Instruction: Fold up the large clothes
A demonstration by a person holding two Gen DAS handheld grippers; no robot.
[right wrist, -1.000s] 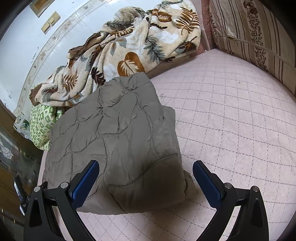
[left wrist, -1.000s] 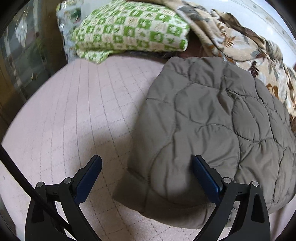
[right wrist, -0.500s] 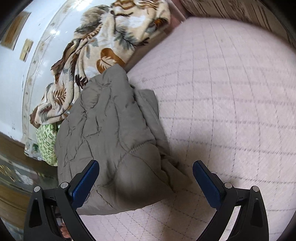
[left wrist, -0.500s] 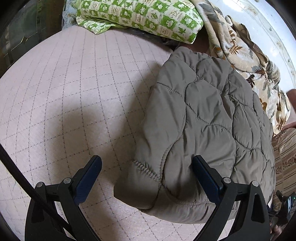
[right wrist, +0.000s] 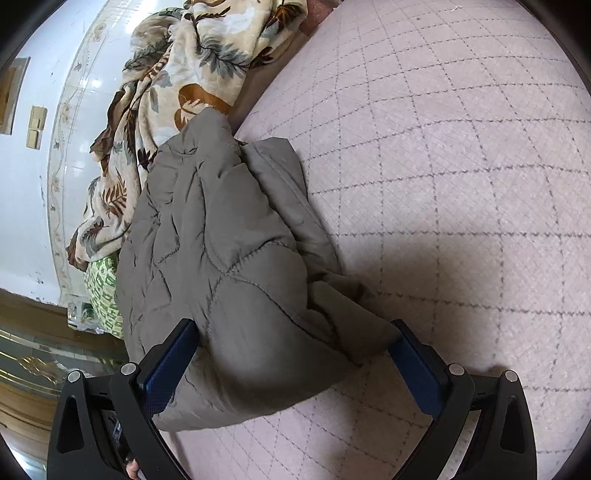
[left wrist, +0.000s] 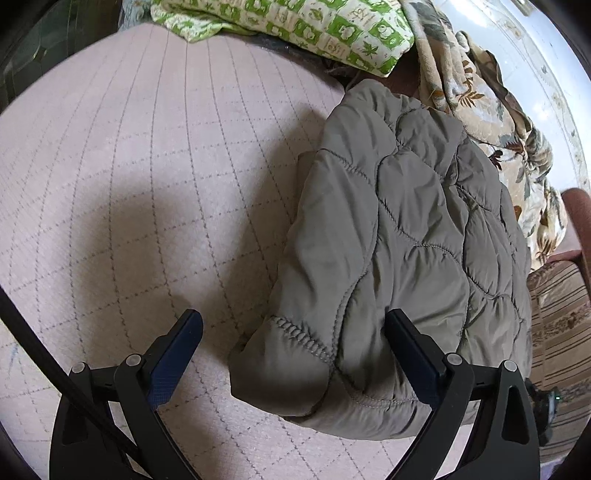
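Observation:
A grey-olive quilted jacket (left wrist: 406, 236) lies folded in a thick bundle on the pink quilted bed cover (left wrist: 147, 177). It also shows in the right wrist view (right wrist: 229, 266). My left gripper (left wrist: 293, 332) is open, its jaws wide, at the jacket's near left corner with the stitched hem between the fingers. My right gripper (right wrist: 291, 343) is open around the jacket's near right corner. Neither gripper pinches the cloth.
A green-and-white checked folded blanket (left wrist: 314, 26) lies at the head of the bed. A beige leaf-print blanket (right wrist: 177, 85) is heaped behind the jacket. A striped cushion (left wrist: 561, 314) lies at the right. The pink bed cover (right wrist: 461, 166) stretches to the right.
Both grippers have dropped lower and closer to the jacket's near edge and tilted, so its two near corners now sit between the open fingers. The jacket itself has stayed in place.

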